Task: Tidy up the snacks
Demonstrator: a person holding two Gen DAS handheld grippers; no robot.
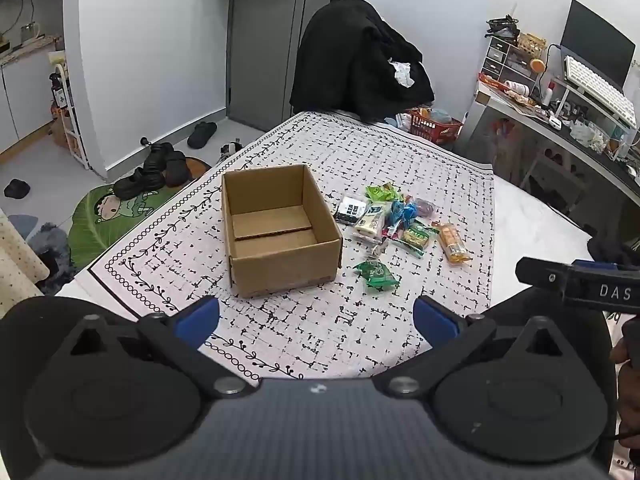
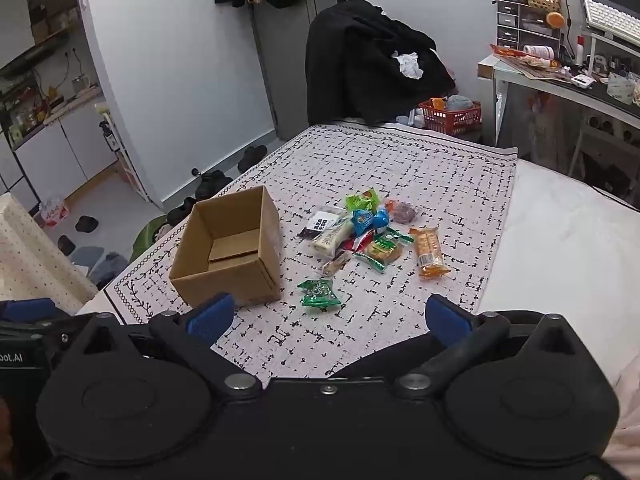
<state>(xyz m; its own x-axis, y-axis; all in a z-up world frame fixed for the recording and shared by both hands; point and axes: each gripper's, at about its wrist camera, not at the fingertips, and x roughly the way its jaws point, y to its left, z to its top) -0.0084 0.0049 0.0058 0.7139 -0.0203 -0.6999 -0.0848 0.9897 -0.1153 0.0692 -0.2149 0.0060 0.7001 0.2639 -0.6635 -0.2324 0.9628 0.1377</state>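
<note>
An open cardboard box (image 1: 280,232) (image 2: 230,252) stands empty on the patterned tablecloth (image 1: 360,152) (image 2: 400,160). To its right lies a pile of several wrapped snacks (image 1: 396,220) (image 2: 364,228). A green packet (image 1: 375,274) (image 2: 320,292) lies alone nearest to me, and an orange packet (image 1: 452,242) (image 2: 429,253) lies at the pile's right. My left gripper (image 1: 316,320) hangs open over the near cloth, in front of the box. My right gripper (image 2: 330,316) is open too, just short of the green packet. Neither holds anything.
A chair draped in black clothes (image 1: 360,60) (image 2: 372,60) stands at the table's far end beside a red basket (image 1: 436,126) (image 2: 452,116). A cluttered desk (image 1: 560,112) (image 2: 580,80) runs along the right. Shoes and a green mat (image 1: 120,216) lie on the floor at left.
</note>
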